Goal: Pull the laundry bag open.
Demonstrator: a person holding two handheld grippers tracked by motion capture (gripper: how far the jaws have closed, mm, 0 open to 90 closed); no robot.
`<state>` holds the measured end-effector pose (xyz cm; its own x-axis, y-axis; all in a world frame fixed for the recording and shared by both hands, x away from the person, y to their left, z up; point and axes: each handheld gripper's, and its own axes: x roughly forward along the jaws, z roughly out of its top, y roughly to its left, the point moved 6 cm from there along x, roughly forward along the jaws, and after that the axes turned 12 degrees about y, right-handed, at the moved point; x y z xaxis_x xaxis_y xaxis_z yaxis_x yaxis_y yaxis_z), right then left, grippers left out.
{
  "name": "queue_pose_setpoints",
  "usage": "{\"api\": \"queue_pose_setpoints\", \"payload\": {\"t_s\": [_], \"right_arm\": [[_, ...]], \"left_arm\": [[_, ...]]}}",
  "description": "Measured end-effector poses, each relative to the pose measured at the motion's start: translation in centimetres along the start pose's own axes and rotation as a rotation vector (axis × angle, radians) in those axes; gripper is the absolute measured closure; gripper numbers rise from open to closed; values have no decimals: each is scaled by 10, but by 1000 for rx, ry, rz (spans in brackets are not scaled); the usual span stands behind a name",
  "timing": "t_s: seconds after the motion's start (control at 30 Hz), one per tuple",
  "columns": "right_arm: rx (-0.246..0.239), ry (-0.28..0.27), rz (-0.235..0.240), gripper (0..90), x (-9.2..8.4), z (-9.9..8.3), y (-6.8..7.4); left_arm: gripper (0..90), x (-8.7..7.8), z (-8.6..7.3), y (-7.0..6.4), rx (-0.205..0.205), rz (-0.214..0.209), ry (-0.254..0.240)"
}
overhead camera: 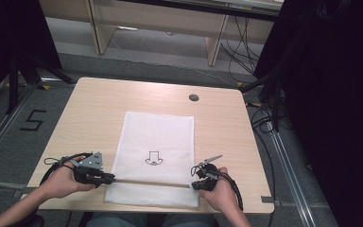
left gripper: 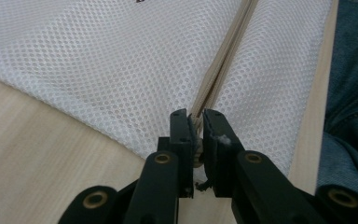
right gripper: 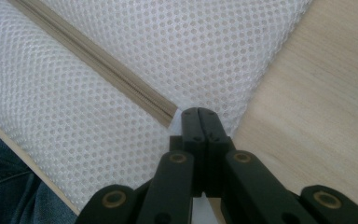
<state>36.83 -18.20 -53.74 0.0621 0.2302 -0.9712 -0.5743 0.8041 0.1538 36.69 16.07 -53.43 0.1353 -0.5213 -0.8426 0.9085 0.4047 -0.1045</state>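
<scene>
A white mesh bag (overhead camera: 157,135) lies flat on the wooden table (overhead camera: 90,113), with a black arrow mark (overhead camera: 153,158) printed on it. A beige zipper (overhead camera: 151,183) runs across its near end. My left gripper (overhead camera: 109,178) sits at the zipper's left end, and in the left gripper view its jaws (left gripper: 196,115) are shut on the zipper pull (left gripper: 197,140). At the bag's right edge my right gripper (overhead camera: 194,184) is shut on the mesh (right gripper: 121,42), just past the zipper's end (right gripper: 165,115), with its tips (right gripper: 199,112) pressed together.
A round cable hole (overhead camera: 194,98) sits near the table's far edge. The person's jeans (left gripper: 349,93) are just below the near edge. Wooden furniture legs (overhead camera: 99,33) and dark curtains (overhead camera: 331,94) stand beyond and to the sides. A "5" (overhead camera: 32,120) is marked on the floor at left.
</scene>
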Motion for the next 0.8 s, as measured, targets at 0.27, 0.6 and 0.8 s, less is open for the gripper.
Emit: {"api": "queue_pose_setpoints", "payload": {"t_s": [0.27, 0.6, 0.8], "right_arm": [[-21, -32, -8, 890, 1, 2, 0], [19, -181, -15, 711, -28, 0, -4], [31, -219, -30, 667, -30, 3, -6]], "left_arm": [[793, -1, 0, 3, -4, 11, -23], [357, -23, 28, 19, -126, 93, -304], [347, -24, 30, 37, -273, 144, -375]]}}
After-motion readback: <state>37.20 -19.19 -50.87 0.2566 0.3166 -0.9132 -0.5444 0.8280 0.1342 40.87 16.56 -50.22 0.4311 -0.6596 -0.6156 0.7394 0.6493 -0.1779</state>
